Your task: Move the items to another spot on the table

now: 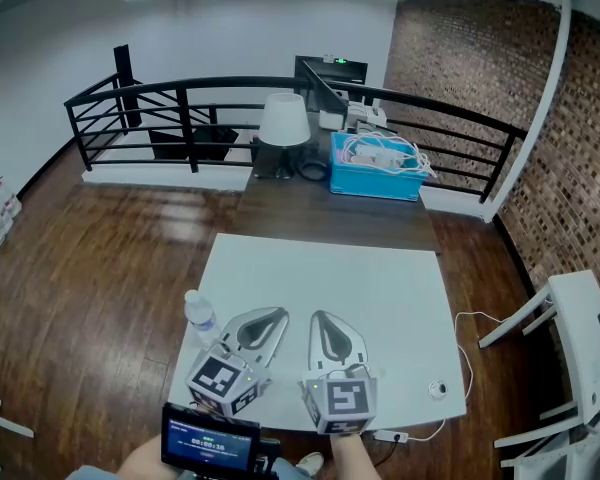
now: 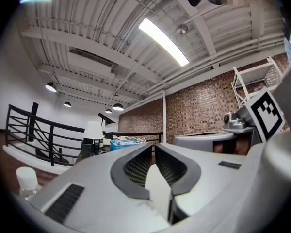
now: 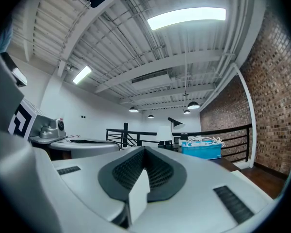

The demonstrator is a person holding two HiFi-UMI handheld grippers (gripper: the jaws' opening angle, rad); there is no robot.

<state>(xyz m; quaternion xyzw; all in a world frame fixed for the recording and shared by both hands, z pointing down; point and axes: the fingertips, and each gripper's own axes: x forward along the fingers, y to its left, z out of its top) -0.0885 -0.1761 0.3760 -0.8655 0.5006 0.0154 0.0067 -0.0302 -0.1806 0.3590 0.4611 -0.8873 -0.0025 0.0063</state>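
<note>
A clear water bottle (image 1: 200,317) with a white cap stands upright near the left edge of the white table (image 1: 380,298). It is just left of my left gripper (image 1: 280,315), and its cap shows low at the left of the left gripper view (image 2: 26,178). My right gripper (image 1: 318,316) rests beside the left one at the table's front. Both point away from me. In their own views the left gripper (image 2: 153,146) and right gripper (image 3: 144,148) are shut with nothing between the jaws. A small round item (image 1: 438,389) lies near the front right corner.
Beyond the white table, a dark table carries a white lamp (image 1: 283,124) and a blue basket of cables (image 1: 377,170). A black railing (image 1: 180,103) runs behind, with a brick wall at the right. A white cable (image 1: 468,353) hangs off the table's right edge.
</note>
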